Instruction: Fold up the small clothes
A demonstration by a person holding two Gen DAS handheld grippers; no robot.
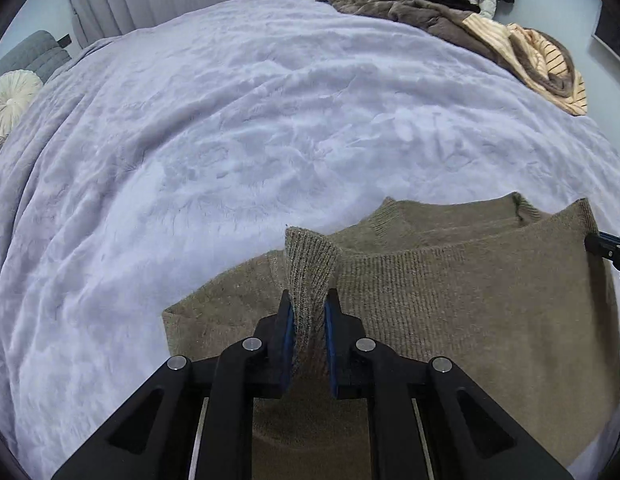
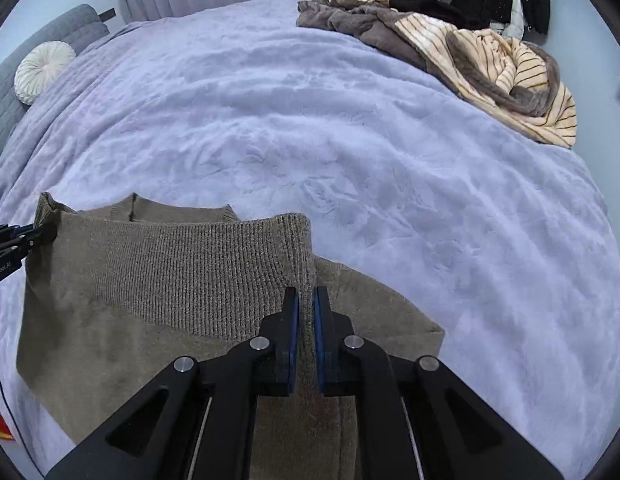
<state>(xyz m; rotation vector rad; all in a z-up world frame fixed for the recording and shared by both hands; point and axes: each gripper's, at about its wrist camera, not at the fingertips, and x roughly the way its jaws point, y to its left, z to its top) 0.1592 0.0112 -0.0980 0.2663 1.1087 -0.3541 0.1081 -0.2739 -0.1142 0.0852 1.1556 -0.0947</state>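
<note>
On the plush lavender bed blanket [image 1: 230,128] lies an olive-brown ribbed knit sweater [image 1: 470,300]; left claw [image 1: 309,312] and right claw [image 2: 306,308] each pinch its raised ribbed hem.

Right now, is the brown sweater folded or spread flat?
Partly folded: both grippers hold the brown sweater by its ribbed hem, doubled over toward the collar.

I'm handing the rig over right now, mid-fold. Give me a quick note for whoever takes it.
Left tongs: shut on the ribbed hem of the brown sweater.
Right tongs: shut on the hem's other corner.
Sweater lies on the lilac blanket, hem brought up near the collar.
Done: first fold nearly over.
Left: lay the hem down, release, finish folding. A clothes pile waits at the far side.
</note>
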